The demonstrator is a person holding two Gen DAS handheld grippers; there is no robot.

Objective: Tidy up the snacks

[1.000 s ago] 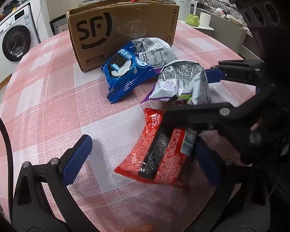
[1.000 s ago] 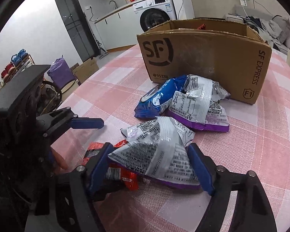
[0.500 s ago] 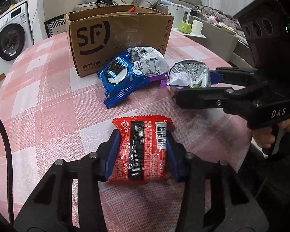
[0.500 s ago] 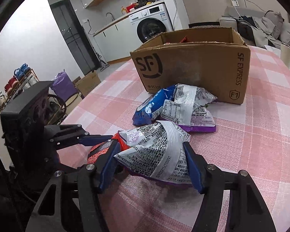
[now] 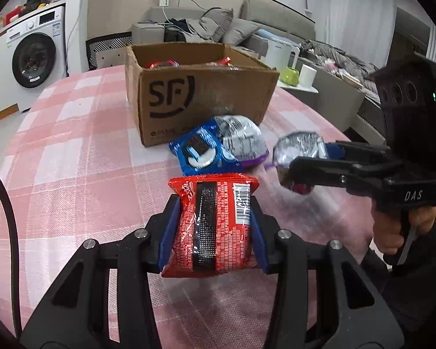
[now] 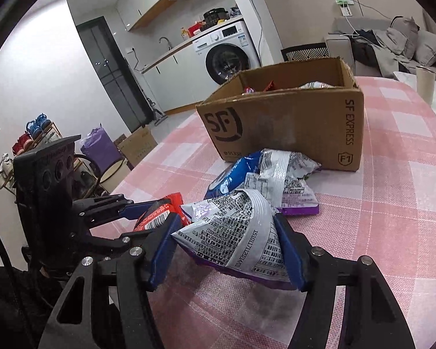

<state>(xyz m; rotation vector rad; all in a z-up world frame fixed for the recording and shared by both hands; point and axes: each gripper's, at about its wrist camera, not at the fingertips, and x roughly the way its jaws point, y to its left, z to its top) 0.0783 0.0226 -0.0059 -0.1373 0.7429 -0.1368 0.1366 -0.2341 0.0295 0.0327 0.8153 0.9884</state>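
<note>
My left gripper (image 5: 213, 226) is shut on a red snack packet (image 5: 212, 224) and holds it above the pink checked table (image 5: 72, 151). My right gripper (image 6: 226, 250) is shut on a silver and purple snack bag (image 6: 232, 238), also lifted; it shows at the right of the left wrist view (image 5: 300, 148). The red packet shows to its left in the right wrist view (image 6: 160, 213). A blue cookie packet (image 5: 200, 151) and a second silver bag (image 5: 241, 139) lie in front of the open cardboard SF box (image 5: 203, 99), which holds several snacks.
A washing machine (image 5: 35, 55) stands beyond the table at the left. A sofa (image 5: 218, 29) and a side table with a kettle and green cup (image 5: 289, 64) are behind the box. A shoe rack (image 6: 23, 145) stands left of the table.
My left gripper closed on the red packet and lifted it off the table. My right gripper rose with the silver bag. Both views now sit higher and see into the box.
</note>
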